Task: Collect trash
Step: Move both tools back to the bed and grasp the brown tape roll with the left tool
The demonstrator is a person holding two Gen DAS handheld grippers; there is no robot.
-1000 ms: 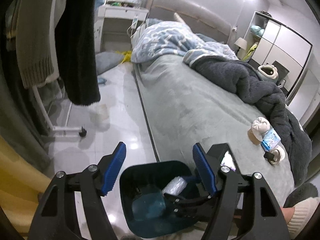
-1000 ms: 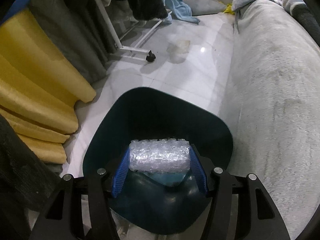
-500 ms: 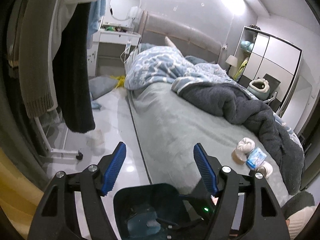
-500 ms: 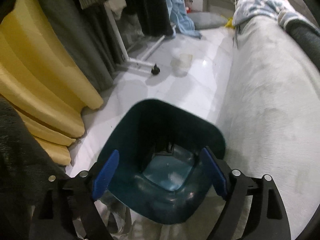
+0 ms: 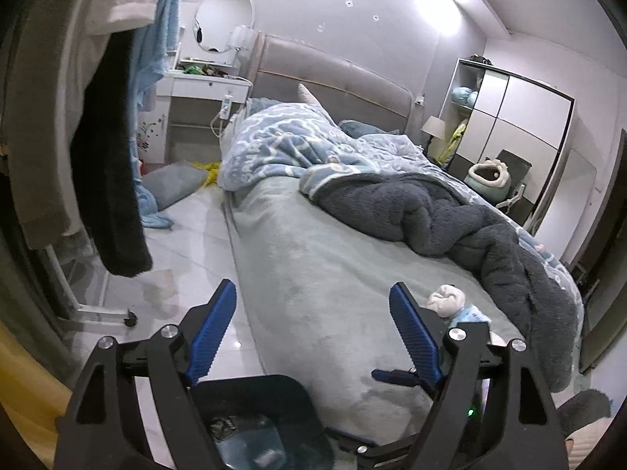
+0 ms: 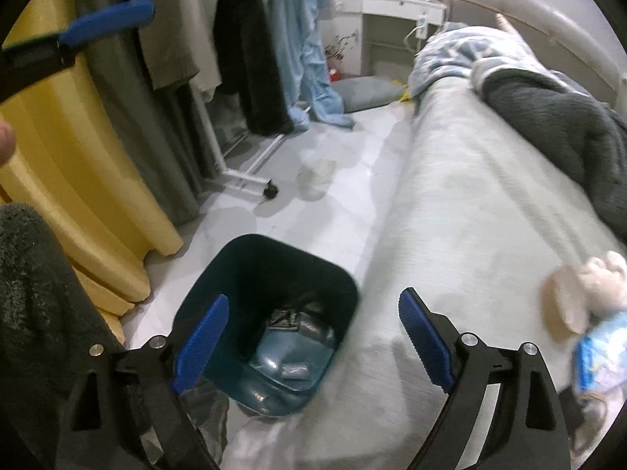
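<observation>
A dark teal trash bin (image 6: pixel 270 258) stands on the floor beside the bed; trash lies at its bottom, and its rim shows low in the left wrist view (image 5: pixel 250 384). My right gripper (image 6: pixel 313 337) is open and empty, above the bin's right rim. My left gripper (image 5: pixel 313 329) is open and empty, raised over the bed edge. On the bed lie a crumpled white tissue wad (image 5: pixel 446 299) with a blue-white wrapper (image 5: pixel 470 315) beside it; both also show in the right wrist view, tissue (image 6: pixel 599 278), wrapper (image 6: pixel 599 356).
The grey bed (image 5: pixel 333 258) carries a dark fleece blanket (image 5: pixel 450 215). A clothes rack with hanging garments (image 6: pixel 243 58) and yellow curtain (image 6: pixel 78 156) stand left of the bin. A clear plastic cup (image 6: pixel 315 174) lies on the white floor.
My right gripper opened and dropped the bubble-wrap roll into the bin, then rose and swung right. My left gripper lifted and tilted up toward the bed.
</observation>
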